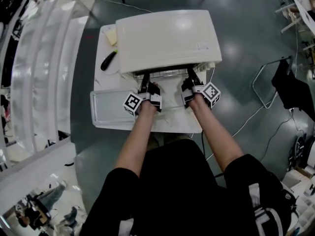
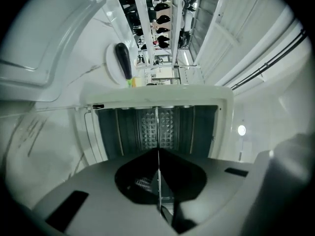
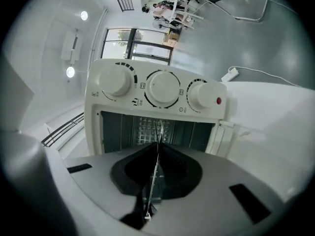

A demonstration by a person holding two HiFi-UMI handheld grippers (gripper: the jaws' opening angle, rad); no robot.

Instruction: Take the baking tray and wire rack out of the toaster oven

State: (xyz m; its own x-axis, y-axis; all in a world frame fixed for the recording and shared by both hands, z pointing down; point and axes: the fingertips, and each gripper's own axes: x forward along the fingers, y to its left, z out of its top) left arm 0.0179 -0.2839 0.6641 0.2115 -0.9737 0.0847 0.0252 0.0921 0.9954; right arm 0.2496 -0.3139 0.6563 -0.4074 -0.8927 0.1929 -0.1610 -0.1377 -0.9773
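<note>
Wire rack (image 1: pixel 165 73) showing at mouth of toaster oven (image 1: pixel 167 41) in head view; left claw (image 1: pixel 145 80) and right claw (image 1: pixel 191 77) reaching to its front edge. Baking tray (image 1: pixel 106 109) already lying on bench (image 1: pixel 102 45), left of claws.

Left gripper view: jaws pinching shut on thin rack wire, dark oven cavity behind.

Right gripper view: jaws likewise clamping on wire, below knobs (image 3: pixel 162 88).

Judging best: drawing both claws back evenly and level, avoiding jamming in side rails.

Your toaster oven (image 1: pixel 167 38) has a smooth, glossy cream shell; the wire rack (image 1: pixel 165 74) at its mouth is thin bright metal; the baking tray (image 1: pixel 106 111) left of centre looks pale, smooth metal with a dull sheen.
</note>
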